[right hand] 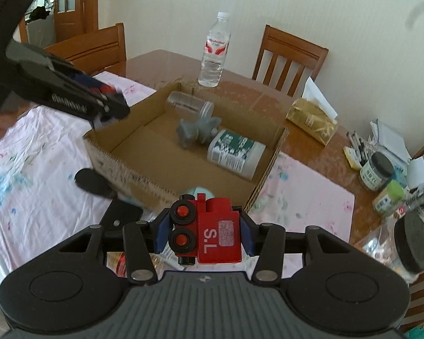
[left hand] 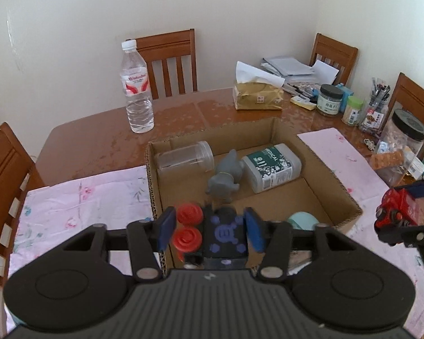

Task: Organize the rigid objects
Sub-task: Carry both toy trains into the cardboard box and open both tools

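Note:
My left gripper [left hand: 210,230] is shut on a black toy train car [left hand: 224,236] with red wheels, held above the near edge of the open cardboard box [left hand: 268,130]. My right gripper [right hand: 203,236] is shut on a red toy train car [right hand: 212,233] marked "S.L", held near the box's [right hand: 271,158] front right corner. Inside the box lie a clear plastic jar [left hand: 185,158], a grey toy elephant [left hand: 226,179] and a white-and-green canister [left hand: 272,166]. The right gripper with the red train shows at the left wrist view's right edge [left hand: 395,212]. The left gripper shows at the right wrist view's upper left [right hand: 110,107].
A water bottle [left hand: 137,90] and a tissue box [left hand: 257,96] stand behind the box on the brown table [left hand: 99,141]. Jars and pens [left hand: 350,107] crowd the right side. A pale blue round object [left hand: 302,220] lies by the box. Chairs [left hand: 169,59] surround the table. Pink cloth [left hand: 79,206] covers the near part.

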Action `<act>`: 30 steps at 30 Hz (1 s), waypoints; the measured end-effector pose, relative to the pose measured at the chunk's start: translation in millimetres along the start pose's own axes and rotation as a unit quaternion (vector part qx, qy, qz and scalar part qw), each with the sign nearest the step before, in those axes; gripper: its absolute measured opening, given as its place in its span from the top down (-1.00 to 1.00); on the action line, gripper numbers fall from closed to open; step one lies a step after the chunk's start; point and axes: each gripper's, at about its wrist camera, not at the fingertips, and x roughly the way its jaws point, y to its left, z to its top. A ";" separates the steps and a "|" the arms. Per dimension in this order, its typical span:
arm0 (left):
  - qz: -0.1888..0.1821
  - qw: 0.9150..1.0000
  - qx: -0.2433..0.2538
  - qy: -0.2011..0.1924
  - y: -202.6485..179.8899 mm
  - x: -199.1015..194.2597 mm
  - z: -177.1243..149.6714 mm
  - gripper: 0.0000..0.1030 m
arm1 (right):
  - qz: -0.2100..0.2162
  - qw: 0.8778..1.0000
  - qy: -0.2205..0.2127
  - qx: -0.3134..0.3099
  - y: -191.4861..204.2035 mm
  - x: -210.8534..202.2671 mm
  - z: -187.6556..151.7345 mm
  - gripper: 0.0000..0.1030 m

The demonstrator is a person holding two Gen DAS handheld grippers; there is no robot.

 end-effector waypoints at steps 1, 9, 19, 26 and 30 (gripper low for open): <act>0.005 1.000 -0.002 -0.001 0.7 2.2 -2.1 -0.73 | 0.000 1.000 0.000 0.000 -0.7 2.4 2.6 -0.05; 0.031 0.999 -0.030 -0.005 12.0 -13.1 -29.8 -0.88 | 0.005 1.000 0.004 -0.015 3.9 21.3 20.4 -0.05; 0.082 0.995 -0.062 0.000 38.3 -35.0 -59.3 -0.93 | 0.031 0.999 0.004 -0.041 24.0 59.8 64.2 -0.05; 0.093 0.992 -0.084 -0.002 57.3 -42.1 -69.9 -0.93 | 0.042 0.999 0.008 -0.030 40.1 92.5 94.4 -0.15; 0.095 0.991 -0.096 -0.001 67.3 -42.4 -74.0 -0.93 | 0.036 0.999 -0.003 -0.007 43.9 97.3 102.0 -0.87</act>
